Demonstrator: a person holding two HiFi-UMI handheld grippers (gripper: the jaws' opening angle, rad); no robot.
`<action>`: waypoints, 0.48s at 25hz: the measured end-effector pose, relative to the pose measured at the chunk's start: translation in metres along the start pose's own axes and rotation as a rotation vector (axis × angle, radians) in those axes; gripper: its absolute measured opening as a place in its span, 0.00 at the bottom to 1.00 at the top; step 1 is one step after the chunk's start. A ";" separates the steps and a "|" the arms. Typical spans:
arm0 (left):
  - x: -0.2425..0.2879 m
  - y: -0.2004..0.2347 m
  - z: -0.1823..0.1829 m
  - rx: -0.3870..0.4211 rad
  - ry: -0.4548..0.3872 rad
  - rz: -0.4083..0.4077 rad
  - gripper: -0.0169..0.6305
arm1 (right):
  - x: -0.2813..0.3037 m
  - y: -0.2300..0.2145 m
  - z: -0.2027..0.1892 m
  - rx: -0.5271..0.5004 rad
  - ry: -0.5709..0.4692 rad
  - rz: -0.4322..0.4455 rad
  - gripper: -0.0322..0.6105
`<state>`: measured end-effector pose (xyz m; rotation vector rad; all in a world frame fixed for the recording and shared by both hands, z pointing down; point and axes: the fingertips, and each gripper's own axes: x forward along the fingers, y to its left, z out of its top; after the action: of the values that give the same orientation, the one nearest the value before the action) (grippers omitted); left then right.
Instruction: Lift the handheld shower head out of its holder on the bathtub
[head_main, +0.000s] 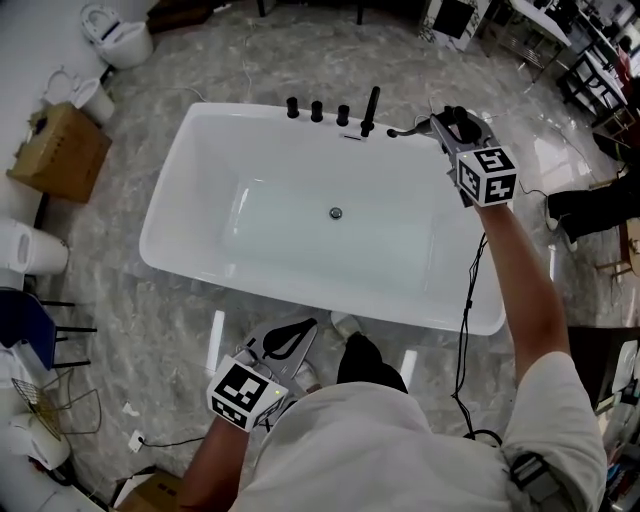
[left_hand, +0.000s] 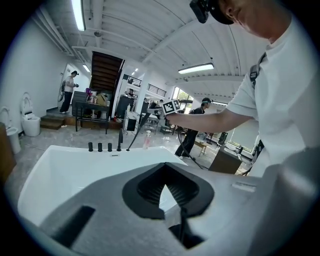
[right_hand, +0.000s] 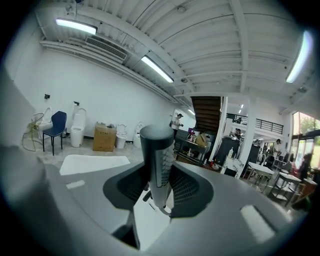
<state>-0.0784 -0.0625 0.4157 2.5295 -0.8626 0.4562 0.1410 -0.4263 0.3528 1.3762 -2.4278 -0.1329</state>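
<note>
Shower head (right_hand: 157, 155) pinched upright in right tongs (head_main: 446, 120) over bathtub (head_main: 190, 160) corner; left tongs (left_hand: 165, 185) pressed together, empty.

Holds right gripper (head_main: 443, 121) out at bathtub's (head_main: 200, 130) far rim, clamped on shower head (right_hand: 158, 165); left gripper (head_main: 302, 331) pinched closed by near rim.

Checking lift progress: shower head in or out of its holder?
Out. The right claw is shut on the shower head, its lower end hanging free above the bathtub rim, clear of the deck fittings.
</note>
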 end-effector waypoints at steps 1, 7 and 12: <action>-0.004 -0.002 -0.001 0.001 -0.001 0.000 0.04 | -0.009 0.004 0.004 0.001 -0.006 -0.001 0.28; -0.021 -0.011 -0.006 0.009 -0.003 -0.004 0.04 | -0.052 0.023 0.031 -0.016 -0.036 -0.005 0.28; -0.028 -0.020 -0.007 0.025 -0.007 -0.011 0.04 | -0.090 0.035 0.054 -0.032 -0.071 -0.008 0.28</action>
<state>-0.0875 -0.0305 0.4038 2.5596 -0.8498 0.4573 0.1361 -0.3366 0.2887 1.3898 -2.4676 -0.2249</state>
